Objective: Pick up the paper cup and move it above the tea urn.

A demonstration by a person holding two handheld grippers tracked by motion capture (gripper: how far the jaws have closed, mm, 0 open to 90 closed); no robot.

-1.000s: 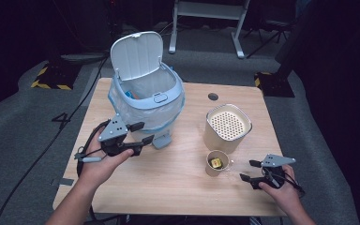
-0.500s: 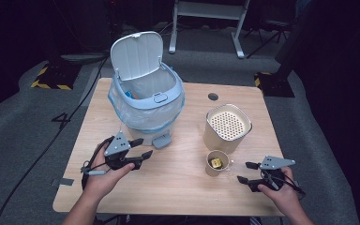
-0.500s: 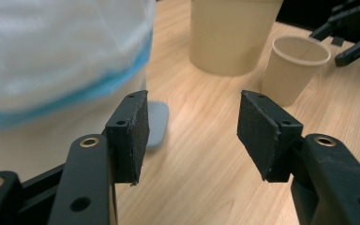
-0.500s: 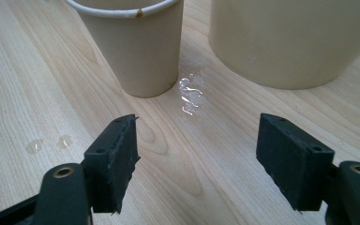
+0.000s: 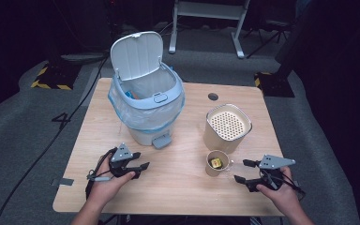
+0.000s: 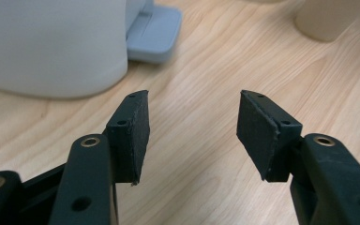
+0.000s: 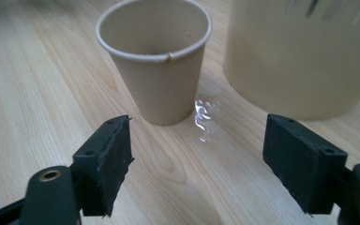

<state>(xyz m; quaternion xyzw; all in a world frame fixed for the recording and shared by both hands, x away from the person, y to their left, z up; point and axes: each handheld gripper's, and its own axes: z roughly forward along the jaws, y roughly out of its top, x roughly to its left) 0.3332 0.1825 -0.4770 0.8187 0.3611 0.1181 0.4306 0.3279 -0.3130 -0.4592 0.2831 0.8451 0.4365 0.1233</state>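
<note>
A small paper cup (image 5: 215, 163) with something yellow inside stands on the wooden table (image 5: 187, 192), just in front of a tan canister (image 5: 227, 126) with a perforated top. My right gripper (image 5: 240, 170) rests low to the cup's right and points at it. In the right gripper view the cup (image 7: 157, 61) stands ahead of that gripper (image 7: 197, 159), whose jaws have just been opening with nothing between them. My left gripper (image 5: 142, 160) lies open near the table in front of a white pedal bin (image 5: 145, 112). The left gripper view shows that gripper (image 6: 192, 126) holding nothing.
The bin's lid (image 5: 136, 54) stands open over a blue liner, and its pedal (image 5: 161, 142) juts toward me. A clear glossy scrap (image 7: 204, 117) lies on the wood between cup and canister (image 7: 304, 51). A round cable hole (image 5: 213, 96) sits at the back.
My left hand has come down from beside the bin to just above the table, nearer me. The right hand has stayed in place by the cup.
</note>
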